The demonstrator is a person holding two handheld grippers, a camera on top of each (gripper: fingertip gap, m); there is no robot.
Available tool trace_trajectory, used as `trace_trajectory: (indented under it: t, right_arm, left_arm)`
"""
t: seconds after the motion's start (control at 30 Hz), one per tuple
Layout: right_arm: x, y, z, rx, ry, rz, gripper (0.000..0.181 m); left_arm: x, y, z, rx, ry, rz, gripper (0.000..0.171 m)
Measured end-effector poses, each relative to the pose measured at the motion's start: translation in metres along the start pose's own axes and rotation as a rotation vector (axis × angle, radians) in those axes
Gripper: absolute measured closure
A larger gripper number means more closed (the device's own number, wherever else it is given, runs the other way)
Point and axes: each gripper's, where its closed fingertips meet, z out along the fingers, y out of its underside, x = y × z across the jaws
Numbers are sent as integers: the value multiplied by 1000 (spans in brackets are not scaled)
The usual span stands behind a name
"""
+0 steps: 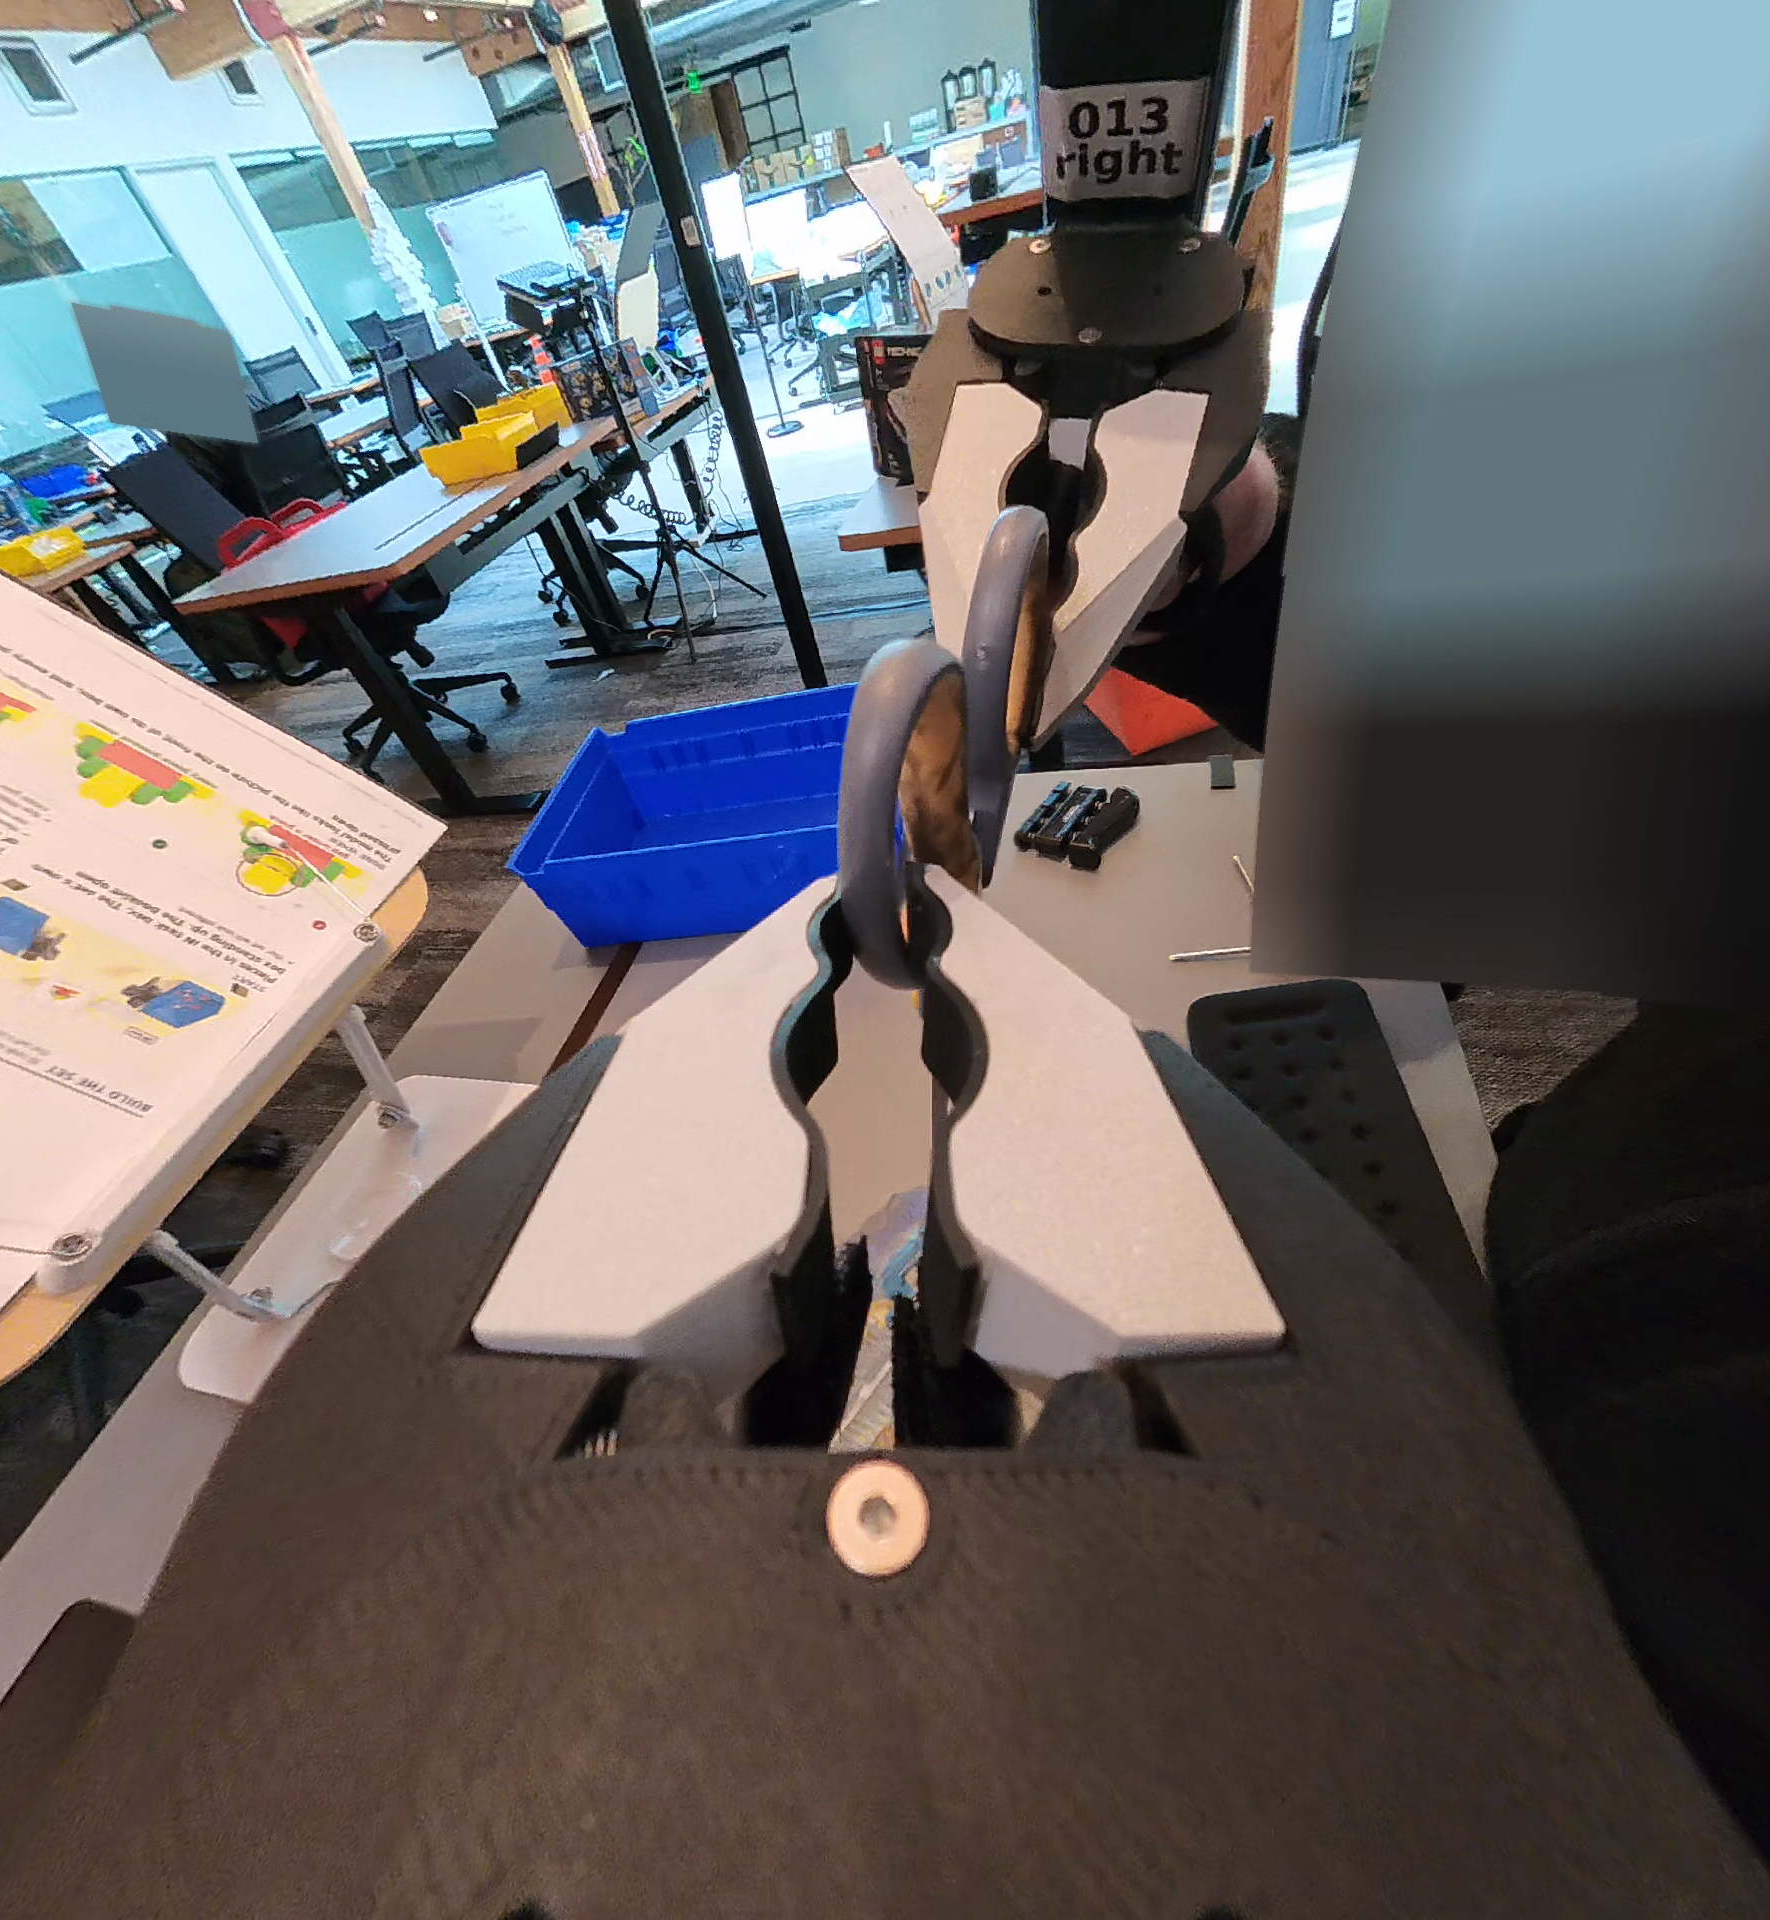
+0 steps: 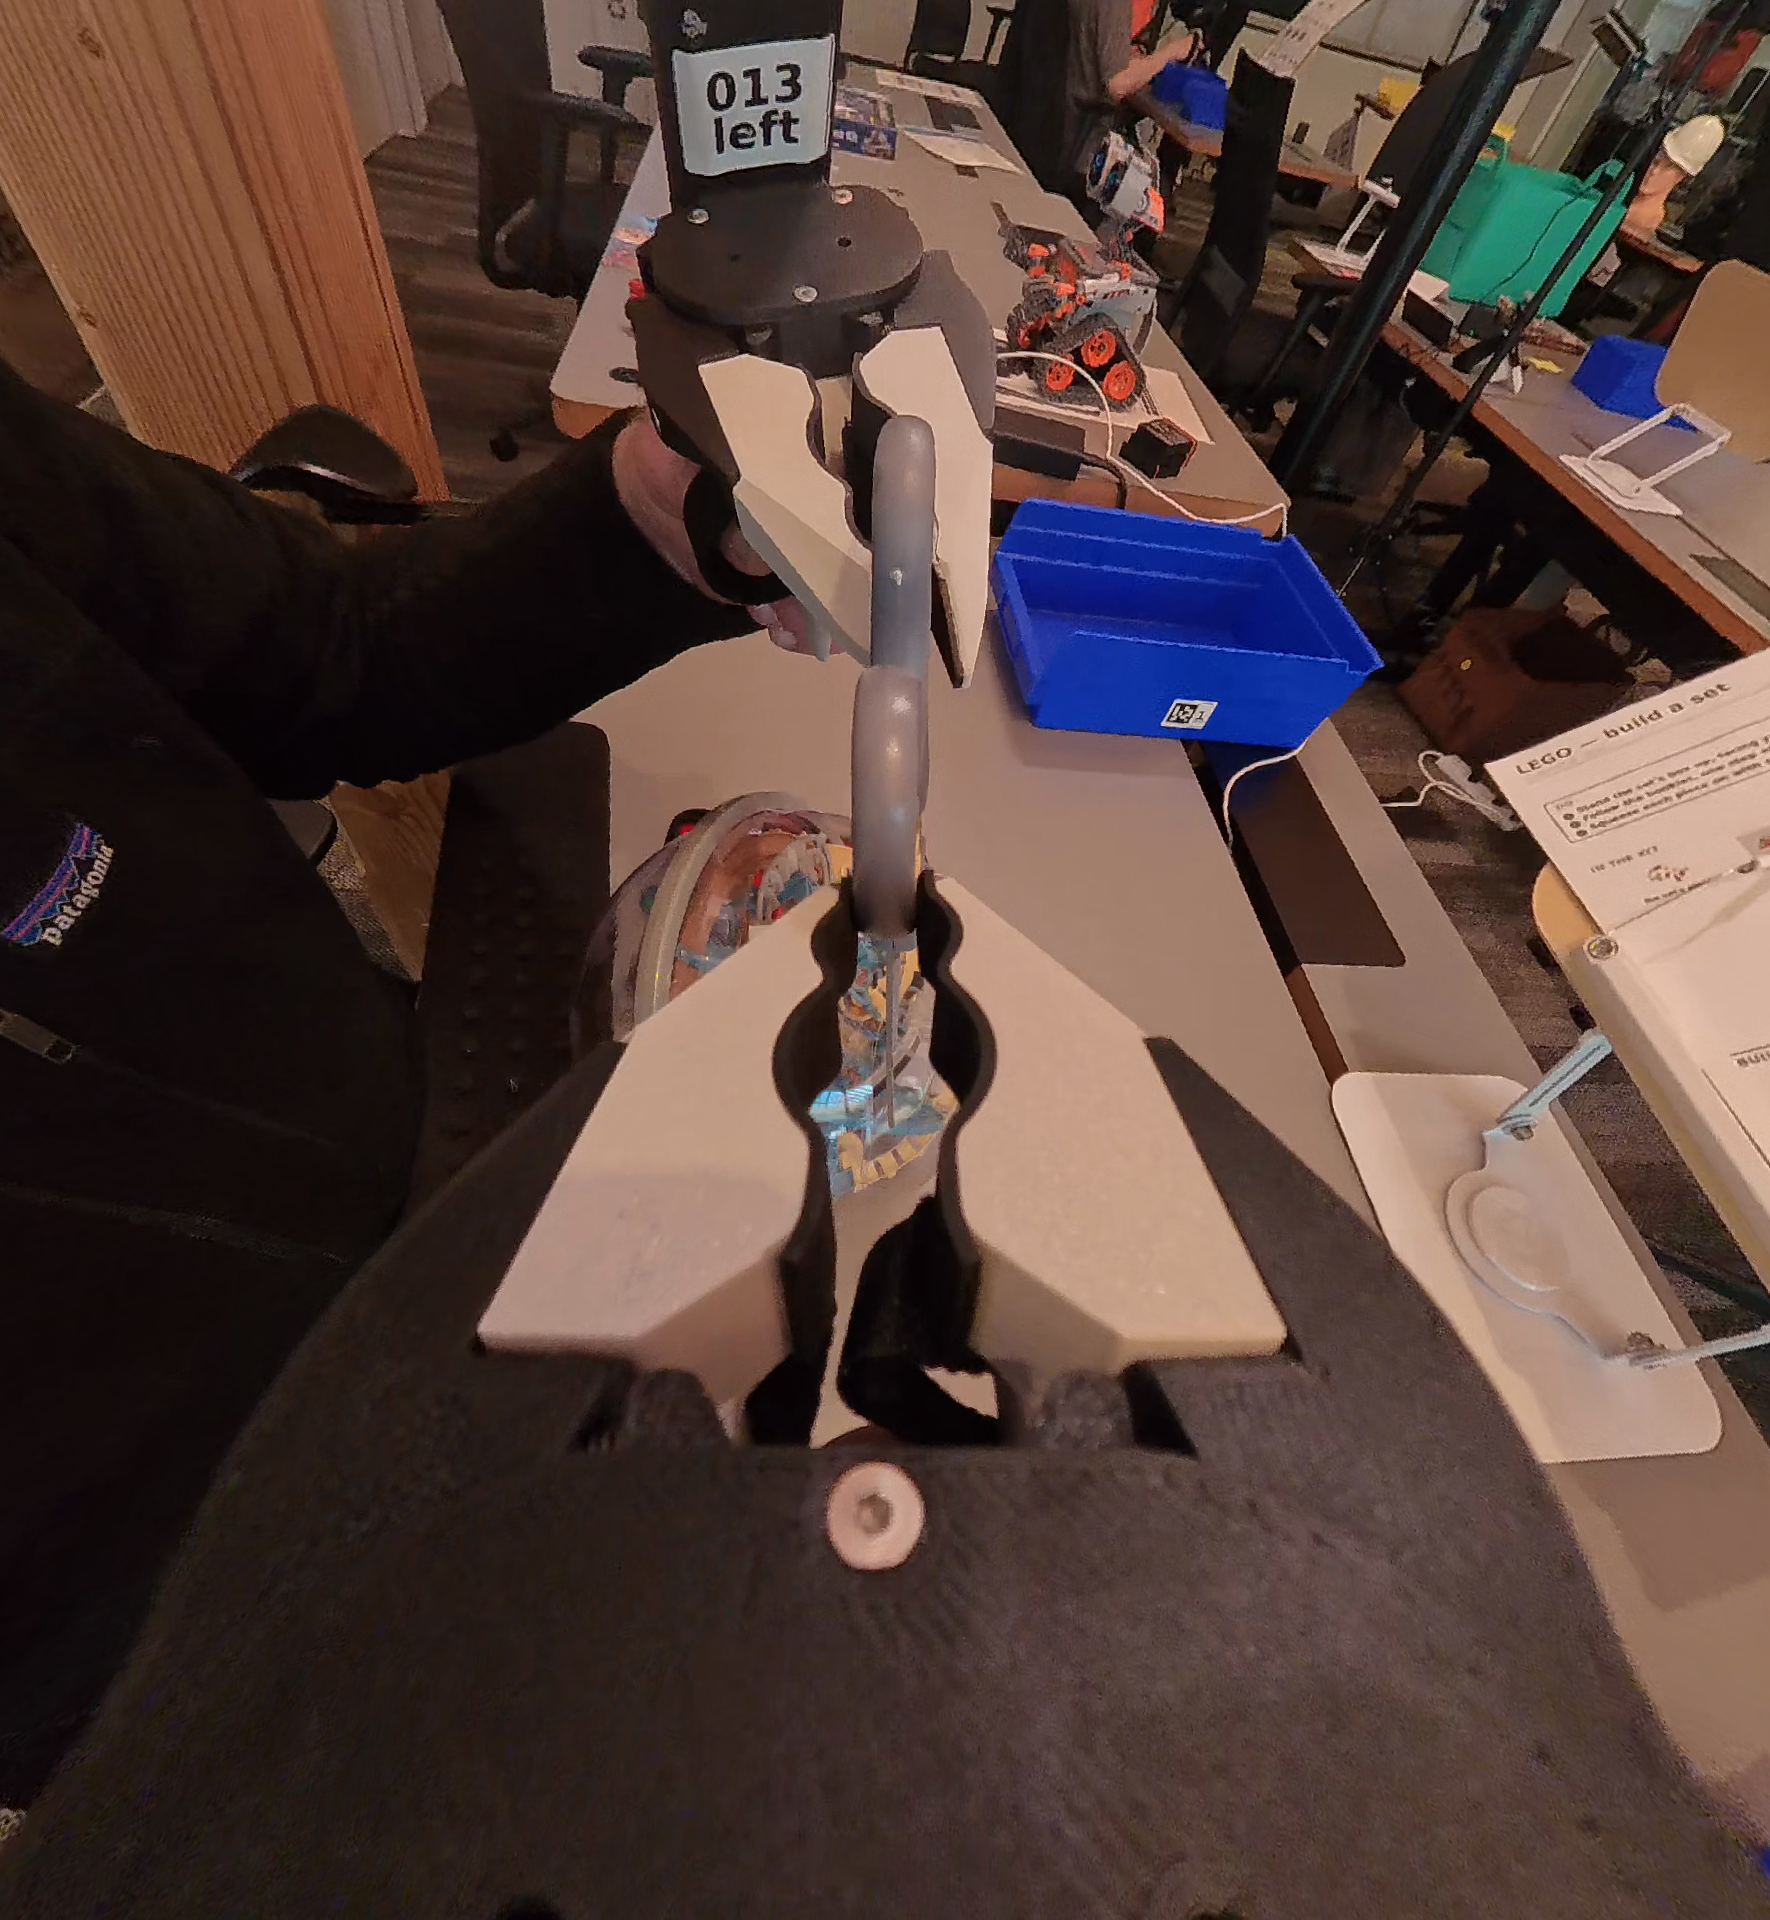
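A pair of grey-handled scissors (image 1: 860, 769) hangs in the air between my two grippers. My left gripper (image 1: 886, 904) is shut on the nearer handle loop. My right gripper (image 1: 1006, 696), farther off and pointing down, is shut on the other loop (image 1: 1006, 582). In the right wrist view my right gripper (image 2: 886, 904) grips one grey loop (image 2: 891, 769), and the left gripper (image 2: 891, 660) grips the other from above. The thin blade (image 2: 896, 1039) points down between my right fingers at a clear bag of colourful pieces (image 2: 746, 904) on the grey table (image 2: 1068, 831).
An empty blue bin (image 1: 694, 821) (image 2: 1172, 634) stands on the table beyond the grippers. A printed sheet on a tilted stand (image 1: 112, 883) (image 2: 1712, 883) is beside it. Small black parts (image 1: 1078, 816) lie on the table. A person's dark sleeve (image 2: 341, 623) reaches in. My hands' fingertips stand some 6 cm from each other.
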Motion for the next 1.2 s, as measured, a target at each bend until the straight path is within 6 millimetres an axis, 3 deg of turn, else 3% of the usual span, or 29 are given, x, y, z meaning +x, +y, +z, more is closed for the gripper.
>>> trace_trajectory:
  t: [0.2,0.57,0.73,0.9,1.2]
  right_arm:
    - [1,2,9,-6,-19,10,174]
    - [1,28,9,-93,-11,30,174]
    - [-3,31,5,-121,-5,13,174]
    - [-8,36,-2,-125,-10,17,174]
    - [-26,73,-19,-133,45,17,174]
  left_arm:
    - [-1,4,-6,-7,-5,-16,166]
    - [2,34,16,-32,55,-88,166]
    - [6,41,26,-23,89,-108,166]
    - [16,46,36,7,131,-141,166]
    - [43,67,64,-68,148,-46,166]
